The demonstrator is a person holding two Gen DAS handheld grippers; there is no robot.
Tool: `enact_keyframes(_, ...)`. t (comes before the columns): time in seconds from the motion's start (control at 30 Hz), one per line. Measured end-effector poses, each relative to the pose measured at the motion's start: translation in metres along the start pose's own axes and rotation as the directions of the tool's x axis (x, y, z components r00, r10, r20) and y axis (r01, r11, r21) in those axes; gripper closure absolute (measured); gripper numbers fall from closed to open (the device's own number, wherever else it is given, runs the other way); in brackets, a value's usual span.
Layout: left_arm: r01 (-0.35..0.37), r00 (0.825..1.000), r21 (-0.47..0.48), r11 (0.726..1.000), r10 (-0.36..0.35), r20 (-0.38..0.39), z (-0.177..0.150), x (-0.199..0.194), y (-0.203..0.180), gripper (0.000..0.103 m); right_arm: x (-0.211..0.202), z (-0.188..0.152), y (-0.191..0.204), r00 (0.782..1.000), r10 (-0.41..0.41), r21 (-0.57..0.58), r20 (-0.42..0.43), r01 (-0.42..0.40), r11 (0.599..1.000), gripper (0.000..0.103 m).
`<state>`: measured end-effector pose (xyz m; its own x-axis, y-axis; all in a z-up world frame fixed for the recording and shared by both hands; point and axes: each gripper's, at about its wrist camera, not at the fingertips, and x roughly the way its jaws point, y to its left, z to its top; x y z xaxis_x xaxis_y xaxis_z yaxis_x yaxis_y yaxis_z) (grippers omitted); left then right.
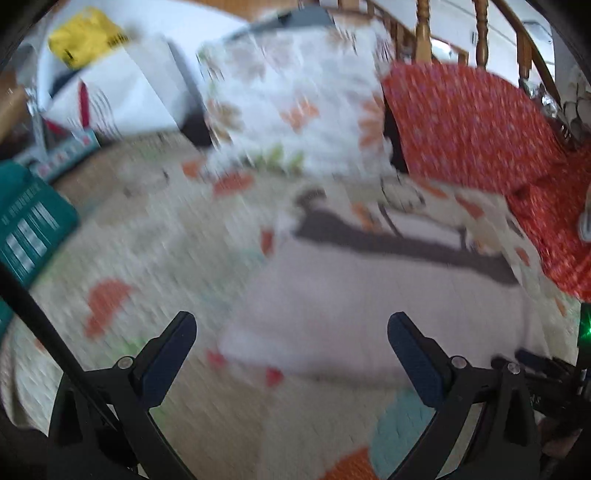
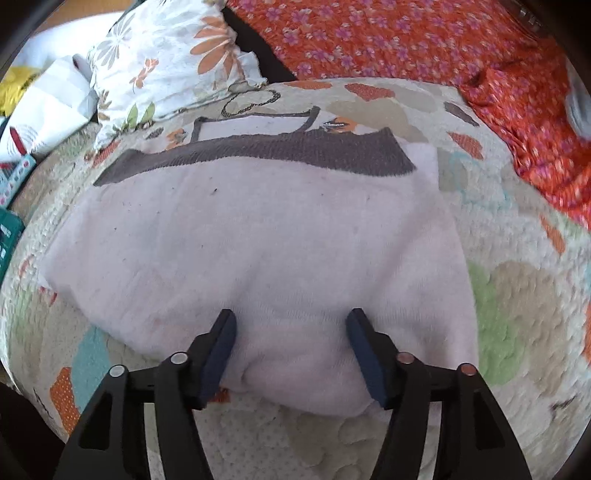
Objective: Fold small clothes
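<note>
Two fisheye views look down on a bed covered by a cream quilted bedspread (image 2: 517, 295) printed with orange, green and teal patches. At its far edge a white pillow with an orange and grey flower print (image 2: 162, 62) leans beside an orange-red cloth with small pink flowers (image 2: 406, 40), and turned wooden spindles of a headboard (image 1: 480, 33) rise behind them in the left wrist view, which is heavily blurred. To the left lie a yellow bag (image 1: 85, 37), a white plastic bag with red markings (image 2: 44, 110) and a teal box with white print (image 1: 29, 229). The pale pink knitted garment with a dark grey ribbed band (image 2: 258, 240) lies flat on the bedspread, folded, the band along its far edge. The right gripper (image 2: 290, 350) has its fingers partly apart over the near edge of the garment, pads clear of the cloth, nothing clamped. The left gripper (image 1: 291, 354) stands spread wide above the garment's left end, holding nothing.
</note>
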<state>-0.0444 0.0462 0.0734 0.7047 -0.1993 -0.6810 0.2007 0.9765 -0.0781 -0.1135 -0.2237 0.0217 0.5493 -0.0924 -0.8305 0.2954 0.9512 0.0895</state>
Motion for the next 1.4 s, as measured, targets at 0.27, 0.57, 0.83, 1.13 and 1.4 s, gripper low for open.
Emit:
enact_keyframes(0.27, 0.002, 0.981, -0.093, 0.996, -0.02, -0.191, -0.029, 0.046, 0.01, 0.0, -0.005, -0.013, 0.005, 0.998, 0.043, -0.059, 0.053, -0.04, 0.997, 0.017)
enact_keyframes(0.57, -0.046, 0.972, -0.027, 0.999, 0.038, -0.232, -0.055, 0.064, 0.004, 0.0, 0.003, -0.013, 0.018, 0.998, 0.033, -0.053, 0.049, -0.03, 0.998, 0.0)
enact_keyframes(0.83, -0.074, 0.984, 0.032, 0.997, 0.078, -0.157, -0.064, 0.062, -0.001, 0.0, -0.003, -0.015, 0.005, 0.989, 0.106, 0.033, 0.1, -0.11, 0.993, 0.0)
enact_keyframes(1.13, 0.003, 0.974, 0.01, 1.0, -0.001, -0.225, -0.047, 0.059, -0.003, 0.029, -0.008, -0.005, 0.01, 0.998, 0.055, -0.01, 0.03, -0.055, 0.998, 0.026)
enact_keyframes(1.4, 0.056, 0.982, 0.073, 0.996, -0.042, -0.182, -0.009, 0.032, -0.012, 0.049, -0.047, 0.001, -0.085, 0.986, 0.111, 0.303, 0.124, -0.144, 0.942, 0.043)
